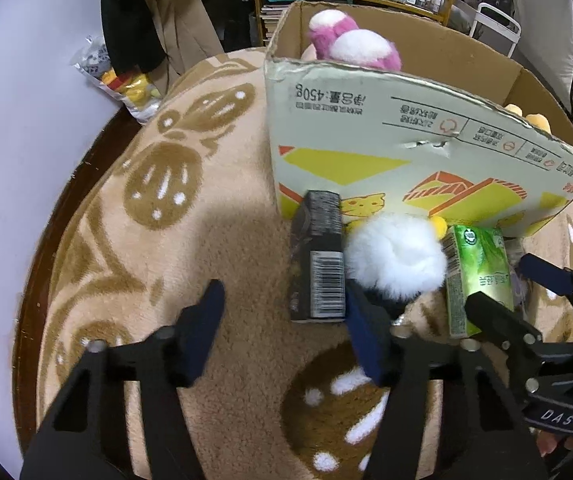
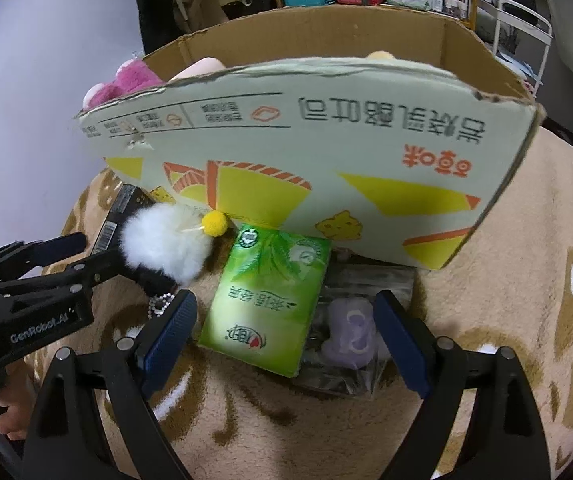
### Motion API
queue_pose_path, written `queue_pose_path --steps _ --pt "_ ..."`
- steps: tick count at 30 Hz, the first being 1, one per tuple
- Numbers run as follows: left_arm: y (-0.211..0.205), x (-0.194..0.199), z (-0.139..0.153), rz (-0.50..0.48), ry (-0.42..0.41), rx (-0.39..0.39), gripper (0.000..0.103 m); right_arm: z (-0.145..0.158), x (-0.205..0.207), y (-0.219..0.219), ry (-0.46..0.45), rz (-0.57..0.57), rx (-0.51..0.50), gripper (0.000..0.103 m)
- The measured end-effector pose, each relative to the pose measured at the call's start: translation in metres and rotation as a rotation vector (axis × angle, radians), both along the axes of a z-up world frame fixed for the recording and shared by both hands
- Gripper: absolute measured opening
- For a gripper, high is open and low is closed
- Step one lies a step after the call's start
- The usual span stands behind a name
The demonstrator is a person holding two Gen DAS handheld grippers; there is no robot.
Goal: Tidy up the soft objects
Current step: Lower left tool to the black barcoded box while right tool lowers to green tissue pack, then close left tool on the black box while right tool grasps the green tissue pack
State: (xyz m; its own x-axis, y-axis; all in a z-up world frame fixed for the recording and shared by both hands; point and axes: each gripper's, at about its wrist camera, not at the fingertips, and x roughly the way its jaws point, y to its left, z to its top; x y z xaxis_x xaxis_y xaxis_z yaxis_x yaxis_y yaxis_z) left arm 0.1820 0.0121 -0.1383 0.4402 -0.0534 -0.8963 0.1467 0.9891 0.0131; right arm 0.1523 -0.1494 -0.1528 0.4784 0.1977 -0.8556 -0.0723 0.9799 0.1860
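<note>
We find the left gripper [image 1: 286,320] spread wide, holding nothing; its right finger lies against the white pompom [image 1: 396,258], which sits between a dark box [image 1: 320,256] and a green tissue pack [image 1: 478,276]. The right gripper [image 2: 286,320] is likewise wide open and empty, its fingers either side of the tissue pack and a purple toy [image 2: 350,334] in clear wrapping. All rest on the beige blanket [image 1: 146,220], just near of the cardboard box [image 1: 406,148], which holds a pink plush [image 1: 350,42]
</note>
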Motion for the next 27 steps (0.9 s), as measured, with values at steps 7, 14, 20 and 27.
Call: queue_pose_path --steps 7,14,20,27 --pt "-0.006 -0.002 -0.004 -0.020 0.029 -0.031 0.021 -0.003 0.000 0.016 0.026 0.066 -0.024 0.071" --pt "-0.008 0.001 -0.006 -0.013 0.027 -0.047 0.021 -0.009 -0.004 0.032 0.040 0.099 -0.061 0.069" --pt "-0.008 0.008 -0.010 0.005 0.025 -0.069 0.023 -0.012 -0.002 0.033 0.037 0.086 -0.044 0.069" --pt "-0.007 0.007 -0.012 0.001 0.010 -0.093 0.021 -0.014 0.007 0.030 0.043 0.089 0.000 0.069"
